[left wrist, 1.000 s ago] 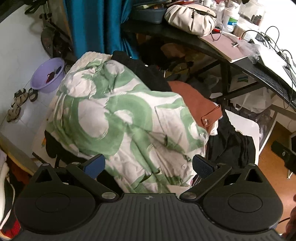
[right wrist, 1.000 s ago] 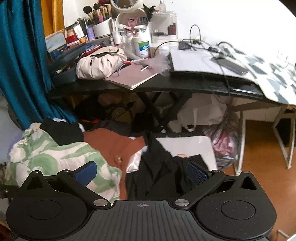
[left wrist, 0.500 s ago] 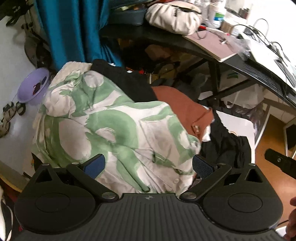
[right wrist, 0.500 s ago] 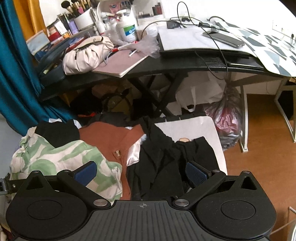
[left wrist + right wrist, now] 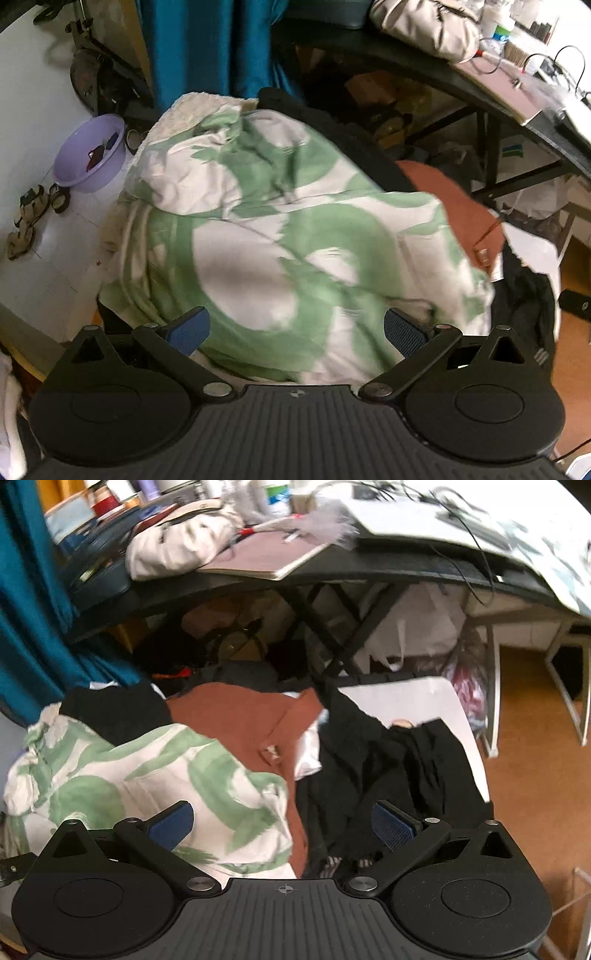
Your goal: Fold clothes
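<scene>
Two grippers, left (image 5: 295, 330) and right (image 5: 282, 821), jaws spread and empty, above green-white garment (image 5: 266, 236), rust garment (image 5: 236, 716) and seemingly several black clothes (image 5: 388, 768).

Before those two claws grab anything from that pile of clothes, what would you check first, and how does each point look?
1. Left gripper open: ok, fingers spread, nothing held.
2. Right gripper open: ok, also holding nothing.
3. Target within view: ok, the green-and-white shirt lies directly ahead of the left gripper.
4. Shirt free of other clothes: not ok, it overlaps the rust-brown garment and sits beside the black garment.
5. Graspable edge or collar found: cannot tell, the shirt is bunched and the pictures are blurred.
</scene>
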### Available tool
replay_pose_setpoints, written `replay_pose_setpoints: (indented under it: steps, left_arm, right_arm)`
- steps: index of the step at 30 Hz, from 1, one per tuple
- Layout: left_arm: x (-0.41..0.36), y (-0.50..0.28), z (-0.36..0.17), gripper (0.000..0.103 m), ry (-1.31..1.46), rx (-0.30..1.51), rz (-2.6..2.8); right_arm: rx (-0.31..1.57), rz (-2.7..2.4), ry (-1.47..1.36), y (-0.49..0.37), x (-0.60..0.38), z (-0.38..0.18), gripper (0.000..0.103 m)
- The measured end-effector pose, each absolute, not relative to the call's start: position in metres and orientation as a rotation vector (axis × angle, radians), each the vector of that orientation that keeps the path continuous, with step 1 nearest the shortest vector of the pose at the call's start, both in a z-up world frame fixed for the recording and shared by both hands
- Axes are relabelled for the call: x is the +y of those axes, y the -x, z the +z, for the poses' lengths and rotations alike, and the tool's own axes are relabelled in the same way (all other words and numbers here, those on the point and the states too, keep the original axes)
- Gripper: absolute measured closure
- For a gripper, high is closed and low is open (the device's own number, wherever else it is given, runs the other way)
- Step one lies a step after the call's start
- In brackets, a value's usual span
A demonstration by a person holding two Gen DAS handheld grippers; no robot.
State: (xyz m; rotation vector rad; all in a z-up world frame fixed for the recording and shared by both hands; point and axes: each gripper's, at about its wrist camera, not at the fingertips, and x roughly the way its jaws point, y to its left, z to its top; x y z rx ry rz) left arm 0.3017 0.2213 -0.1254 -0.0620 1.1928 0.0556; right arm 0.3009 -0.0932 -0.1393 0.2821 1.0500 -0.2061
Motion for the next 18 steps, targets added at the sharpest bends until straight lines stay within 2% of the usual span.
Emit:
replay_pose_setpoints:
  steps: [13,18]
  left_arm:
    - [0.319,-0.324,-0.198,0.001,0.095,1.234,0.021]
    - [0.334,-0.321,-0.215,0.000,0.175,1.202,-0.042]
  right_arm:
    - [1.109,-0.164,-0.109,-0.353,0.019,-0.189,0.001]
    - [1.112,-0.163,-0.008,-0.376,0.056,-0.213,0.001]
